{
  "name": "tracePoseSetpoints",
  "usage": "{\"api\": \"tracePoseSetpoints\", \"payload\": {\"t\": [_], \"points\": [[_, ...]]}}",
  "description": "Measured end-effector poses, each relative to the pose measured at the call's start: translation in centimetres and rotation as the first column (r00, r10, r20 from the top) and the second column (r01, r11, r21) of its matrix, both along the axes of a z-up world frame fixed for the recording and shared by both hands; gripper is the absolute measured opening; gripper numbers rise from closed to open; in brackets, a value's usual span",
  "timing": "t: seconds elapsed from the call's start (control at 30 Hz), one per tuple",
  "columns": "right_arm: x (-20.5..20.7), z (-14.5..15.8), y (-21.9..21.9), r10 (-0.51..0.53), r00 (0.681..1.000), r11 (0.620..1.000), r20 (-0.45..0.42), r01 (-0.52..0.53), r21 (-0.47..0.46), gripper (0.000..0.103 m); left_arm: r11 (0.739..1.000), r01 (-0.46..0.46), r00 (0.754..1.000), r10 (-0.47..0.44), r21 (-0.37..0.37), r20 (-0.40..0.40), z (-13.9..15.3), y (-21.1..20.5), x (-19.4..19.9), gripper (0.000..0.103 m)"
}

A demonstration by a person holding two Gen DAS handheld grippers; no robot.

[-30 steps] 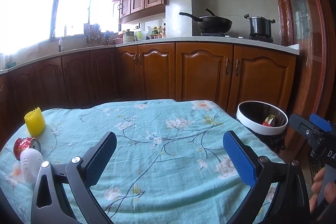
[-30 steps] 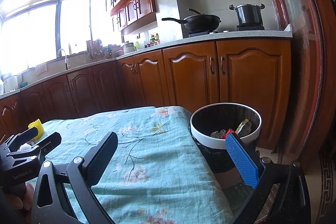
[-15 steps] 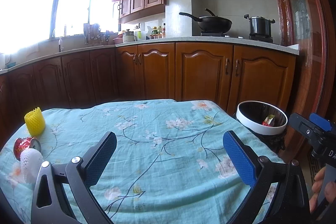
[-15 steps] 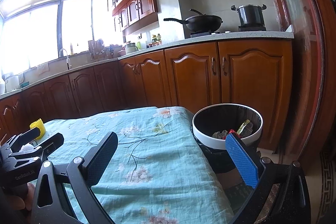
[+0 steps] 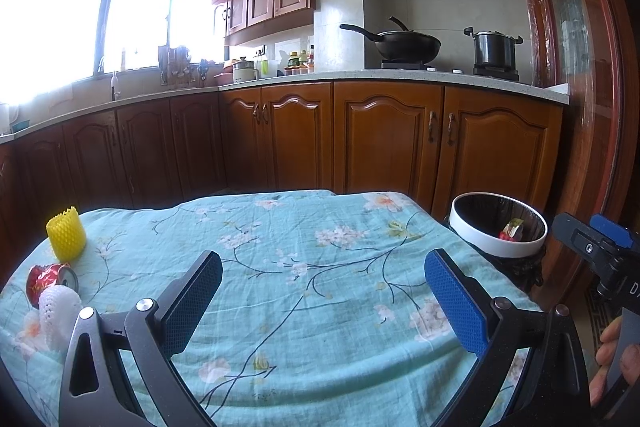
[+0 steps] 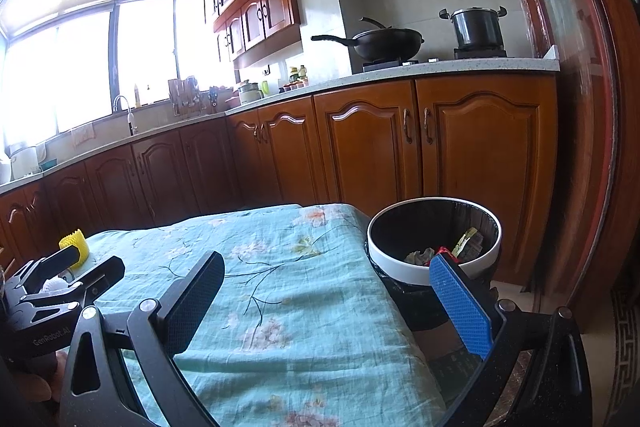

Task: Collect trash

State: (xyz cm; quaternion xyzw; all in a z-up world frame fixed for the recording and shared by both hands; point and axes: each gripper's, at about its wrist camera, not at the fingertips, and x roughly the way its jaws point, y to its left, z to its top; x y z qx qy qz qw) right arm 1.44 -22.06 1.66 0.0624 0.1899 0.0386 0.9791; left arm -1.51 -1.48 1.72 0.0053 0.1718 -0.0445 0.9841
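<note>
Left hand-held gripper point(image 5: 322, 297) wide and empty over the table point(image 5: 280, 227), can point(image 5: 50, 277) and foam nets at nine o'clock, right hand-held gripper point(image 6: 328, 301) wide, bin point(image 6: 434, 247) at two o'clock.

Both wrist cameras are looking forward, low over the cloth-covered desk point(image 5: 312, 291) toward the kitchen cabinets point(image 6: 360, 147), the left sitting centred, the right nearer the bin point(image 6: 434, 247), both sharing desk, bin and stove point(image 5: 404, 65).
</note>
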Motion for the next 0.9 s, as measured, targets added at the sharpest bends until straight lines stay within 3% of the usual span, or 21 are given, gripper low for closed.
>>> {"api": "tracePoseSetpoints", "payload": {"t": [0.9], "points": [[0.4, -0.3, 0.4, -0.001, 1.000, 1.000, -0.024, 0.001, 0.012, 0.103, 1.000, 0.024, 1.000, -0.024, -0.007, -0.019, 0.0, 0.7, 1.1, 0.102]]}}
